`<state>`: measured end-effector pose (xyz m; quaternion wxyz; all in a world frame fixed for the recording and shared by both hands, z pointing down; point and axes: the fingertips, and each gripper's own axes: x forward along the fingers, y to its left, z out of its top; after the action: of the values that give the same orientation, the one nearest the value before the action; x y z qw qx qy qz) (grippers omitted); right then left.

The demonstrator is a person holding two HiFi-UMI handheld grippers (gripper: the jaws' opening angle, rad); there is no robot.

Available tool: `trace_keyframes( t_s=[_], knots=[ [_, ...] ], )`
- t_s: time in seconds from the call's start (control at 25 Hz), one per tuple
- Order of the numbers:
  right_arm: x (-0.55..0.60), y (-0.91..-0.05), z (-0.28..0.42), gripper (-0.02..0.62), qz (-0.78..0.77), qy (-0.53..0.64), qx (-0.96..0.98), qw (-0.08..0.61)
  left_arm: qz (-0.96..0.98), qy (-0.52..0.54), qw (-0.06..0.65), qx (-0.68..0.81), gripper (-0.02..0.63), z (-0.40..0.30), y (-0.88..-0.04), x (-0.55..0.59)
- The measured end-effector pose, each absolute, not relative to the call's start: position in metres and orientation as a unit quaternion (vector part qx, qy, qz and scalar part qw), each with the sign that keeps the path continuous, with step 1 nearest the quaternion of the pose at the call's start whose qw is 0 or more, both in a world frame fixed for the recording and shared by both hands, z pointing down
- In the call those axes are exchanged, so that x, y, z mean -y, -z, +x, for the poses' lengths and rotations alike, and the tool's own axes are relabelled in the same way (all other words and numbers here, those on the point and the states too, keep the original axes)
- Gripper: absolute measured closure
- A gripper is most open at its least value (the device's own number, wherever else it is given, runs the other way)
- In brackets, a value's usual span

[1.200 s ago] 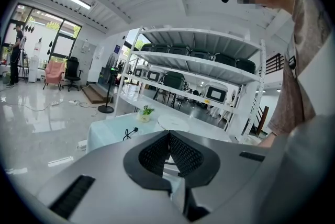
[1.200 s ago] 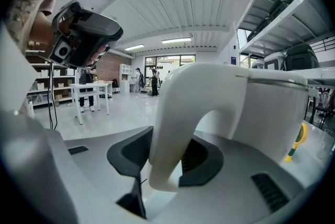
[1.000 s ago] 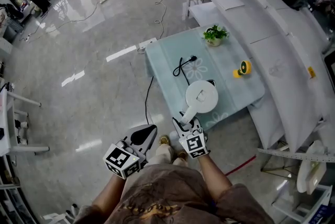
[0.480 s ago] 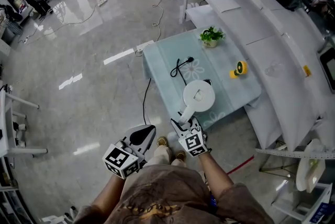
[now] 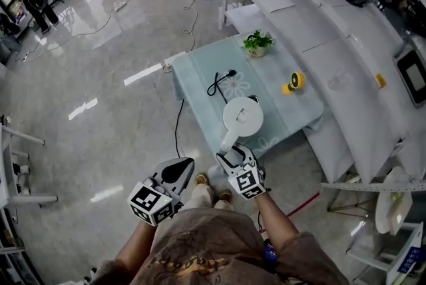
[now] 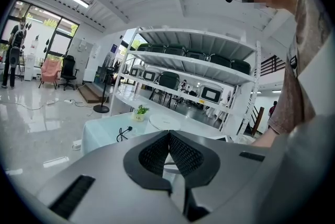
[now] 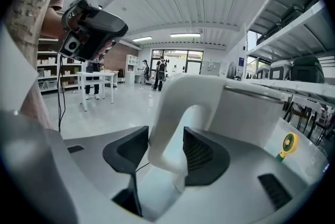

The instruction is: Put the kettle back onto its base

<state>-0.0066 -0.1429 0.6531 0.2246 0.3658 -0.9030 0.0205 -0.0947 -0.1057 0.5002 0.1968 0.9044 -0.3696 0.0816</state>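
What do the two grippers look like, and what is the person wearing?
Both the left gripper and the right gripper have light grey bodies, black ribbed pads, and a cube with black-and-white square markers. The person wears a brown patterned shirt with short sleeves.

Both forearms reach forward from the torso, with the grippers side by side and tipped slightly down. The left gripper is held out on the left with its jaws closed together and nothing between them. The right gripper has its jaws wide apart, and they have just been opening. The kettle handle sits between the pads: the left pad is at its edge and the right pad stands clear with a gap. The marker cubes face up.
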Motion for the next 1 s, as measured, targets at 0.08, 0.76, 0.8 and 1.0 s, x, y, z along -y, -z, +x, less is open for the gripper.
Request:
trace_keyframes(
  t_s=[0.08,0.76,0.8,1.0],
  knots=[
    [0.14,-0.65,0.001,0.374,0.369,-0.018,0.901,0.228,0.907,-0.081,0.196,0.363,0.584,-0.09,-0.501,0.106],
    [0.127,-0.537,0.11,0.416,0.493,-0.04,0.855,0.155,0.943,-0.059,0.174,0.278,0.584,-0.02,-0.472,0.131],
    [0.126,-0.53,0.116,0.416,0.501,-0.043,0.851,0.149,0.945,-0.057,0.169,0.274,0.584,-0.016,-0.47,0.133],
    [0.117,-0.498,0.137,0.422,0.526,-0.041,0.839,0.129,0.952,-0.045,0.156,0.259,0.584,-0.004,-0.458,0.142]
  ],
)
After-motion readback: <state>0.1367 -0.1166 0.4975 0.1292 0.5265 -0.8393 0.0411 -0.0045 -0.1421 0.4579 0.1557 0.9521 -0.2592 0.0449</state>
